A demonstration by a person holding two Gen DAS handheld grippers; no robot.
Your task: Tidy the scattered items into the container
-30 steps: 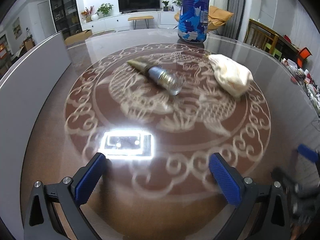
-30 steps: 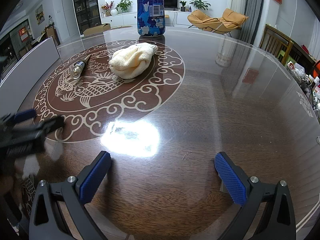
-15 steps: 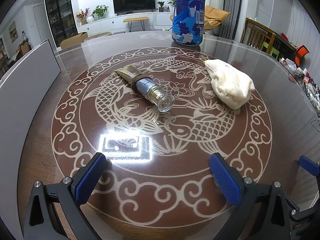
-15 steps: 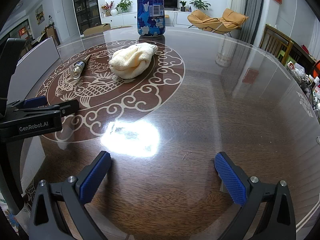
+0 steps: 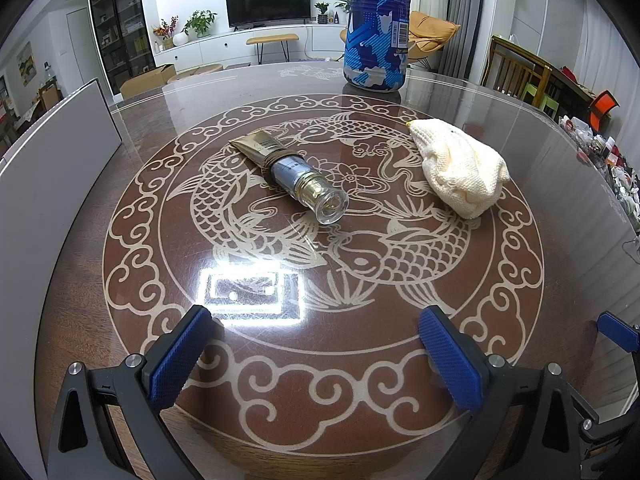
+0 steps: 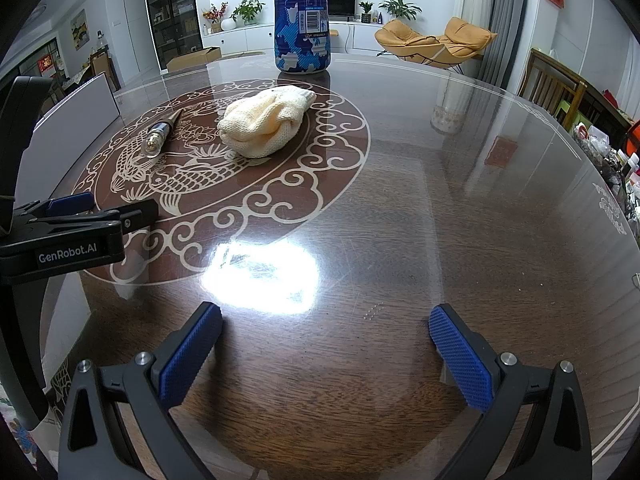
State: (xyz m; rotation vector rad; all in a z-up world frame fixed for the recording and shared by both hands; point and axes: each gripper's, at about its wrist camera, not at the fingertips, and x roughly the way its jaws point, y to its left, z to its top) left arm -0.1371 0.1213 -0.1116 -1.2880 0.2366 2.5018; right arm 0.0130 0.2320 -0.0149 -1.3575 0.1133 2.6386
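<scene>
Two loose items lie on the glass-topped table [image 5: 520, 92]: a tube [image 5: 296, 174] with a clear cap, and a cream knitted cloth [image 5: 460, 166] to its right. Far behind them stands a tall blue container [image 5: 376, 24]; its top is out of frame, so I cannot confirm it is open. Both the left gripper [image 5: 316, 356] and right gripper [image 6: 324, 356] are spread wide and empty. Straight ahead of the left gripper lies the tube, its long axis running far-left to near-right, cap end nearer. That gripper looks closer to it.
</scene>
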